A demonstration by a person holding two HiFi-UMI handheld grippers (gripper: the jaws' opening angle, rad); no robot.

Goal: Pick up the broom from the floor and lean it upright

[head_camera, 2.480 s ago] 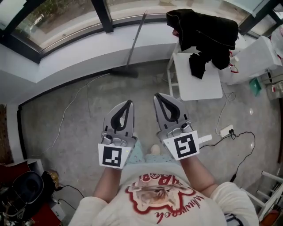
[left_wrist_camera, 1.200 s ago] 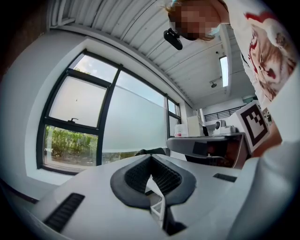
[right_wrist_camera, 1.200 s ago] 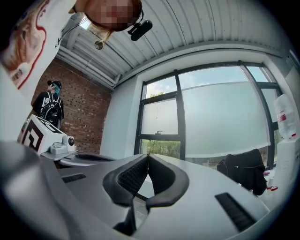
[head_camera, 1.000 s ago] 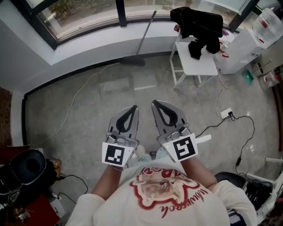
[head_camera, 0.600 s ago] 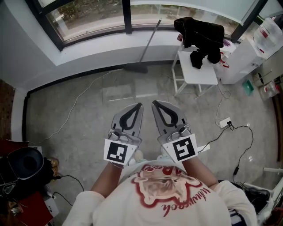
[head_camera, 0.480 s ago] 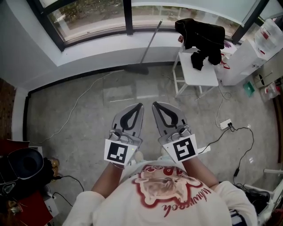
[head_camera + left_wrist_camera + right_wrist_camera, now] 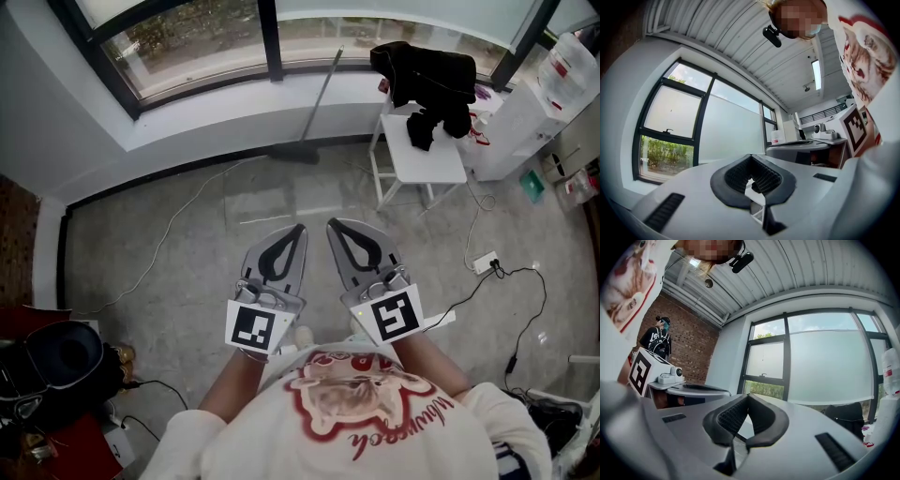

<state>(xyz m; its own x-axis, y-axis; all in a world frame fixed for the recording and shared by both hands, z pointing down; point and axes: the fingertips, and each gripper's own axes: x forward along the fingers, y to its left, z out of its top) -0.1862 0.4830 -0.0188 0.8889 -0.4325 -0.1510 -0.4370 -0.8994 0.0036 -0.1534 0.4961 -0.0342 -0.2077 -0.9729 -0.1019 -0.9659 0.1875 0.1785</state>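
The broom (image 7: 319, 98) stands with its head at the floor's (image 7: 187, 244) far edge, below the window (image 7: 197, 37). Its long axis rises steeply, tipped right against the sill. It looks light and stiff with a thin, likely slick handle, best gripped mid-handle. The left gripper (image 7: 298, 228) and right gripper (image 7: 333, 225) are closed and empty, well apart from it.

The head camera looks steeply down from above the person (image 7: 356, 417) onto the floor (image 7: 169, 253), with the window (image 7: 206, 42) along the top edge. The left gripper (image 7: 300, 228) and right gripper (image 7: 329, 225) carry cameras close behind their jaws, facing nearly level toward that shared window and the ceiling (image 7: 740, 51).
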